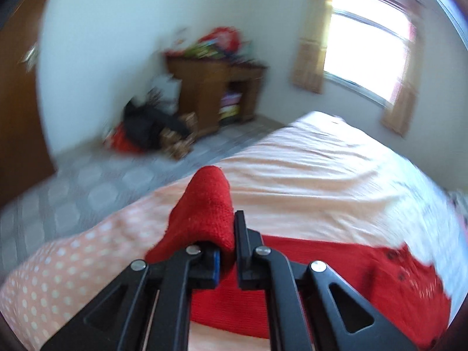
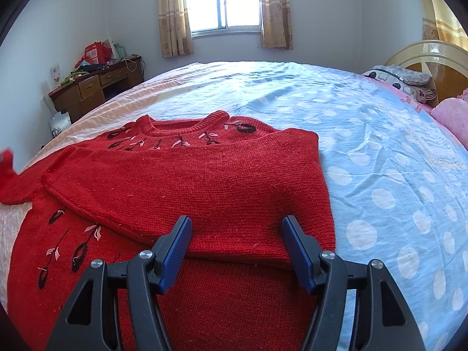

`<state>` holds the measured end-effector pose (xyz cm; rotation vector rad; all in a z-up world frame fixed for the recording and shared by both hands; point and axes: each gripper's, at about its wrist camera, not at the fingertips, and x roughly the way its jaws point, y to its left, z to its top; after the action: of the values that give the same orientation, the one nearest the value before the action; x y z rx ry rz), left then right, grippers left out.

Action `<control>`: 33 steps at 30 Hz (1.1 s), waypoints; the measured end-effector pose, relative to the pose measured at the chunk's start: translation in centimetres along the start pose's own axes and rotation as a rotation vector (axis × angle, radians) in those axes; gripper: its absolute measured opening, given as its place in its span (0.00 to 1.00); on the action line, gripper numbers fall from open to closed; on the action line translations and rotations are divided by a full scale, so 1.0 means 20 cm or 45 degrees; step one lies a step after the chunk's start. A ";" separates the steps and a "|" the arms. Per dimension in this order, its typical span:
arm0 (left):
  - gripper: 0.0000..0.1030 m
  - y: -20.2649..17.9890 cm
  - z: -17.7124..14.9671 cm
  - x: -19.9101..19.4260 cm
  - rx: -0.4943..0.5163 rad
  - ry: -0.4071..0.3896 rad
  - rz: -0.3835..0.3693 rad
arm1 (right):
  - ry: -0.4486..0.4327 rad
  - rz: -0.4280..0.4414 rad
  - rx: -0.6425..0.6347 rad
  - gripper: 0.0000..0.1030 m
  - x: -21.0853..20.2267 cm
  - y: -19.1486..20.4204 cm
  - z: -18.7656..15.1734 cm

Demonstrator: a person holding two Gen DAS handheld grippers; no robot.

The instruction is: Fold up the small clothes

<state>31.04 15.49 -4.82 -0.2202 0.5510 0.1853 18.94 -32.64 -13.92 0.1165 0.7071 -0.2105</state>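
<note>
On the bed, red sweater with one sleeve folded across. Left gripper clamped on the other cuff; right gripper apart, empty, over the hem. Risk: thin pinch slips, or dragging disturbs the fold. Left view blurred; sleeve length hidden.

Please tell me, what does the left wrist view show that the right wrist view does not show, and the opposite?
Only the left wrist view shows the left hand-held gripper, shut on a raised fold of the red sweater, and a dark pile on the floor.

Only the right wrist view shows the right hand-held gripper, open above the sweater, whose right sleeve is already folded across the front, its neckline, and the headboard.

Both show the sweater, the bed, the wooden desk and the curtained window.
</note>
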 end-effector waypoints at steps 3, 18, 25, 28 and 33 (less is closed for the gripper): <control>0.07 -0.33 -0.05 -0.12 0.185 -0.076 -0.105 | -0.006 0.011 0.007 0.63 0.00 -0.01 0.00; 0.09 -1.30 -0.65 -0.20 0.701 0.126 -0.435 | -0.026 0.050 0.028 0.64 0.00 -0.03 -0.01; 1.00 -1.01 -0.62 -0.25 0.525 0.259 -0.483 | -0.014 0.044 0.022 0.65 0.00 -0.02 0.00; 1.00 -0.78 -0.58 -0.29 0.421 0.220 -0.468 | 0.003 0.036 0.010 0.65 0.01 -0.01 0.01; 1.00 -0.50 -0.55 -0.22 0.302 0.165 -0.241 | 0.021 0.122 0.083 0.65 -0.03 0.01 0.09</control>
<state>24.25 2.67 -10.07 -0.0530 0.6719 -0.0786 19.65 -32.73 -12.12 0.2143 0.7097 -0.1410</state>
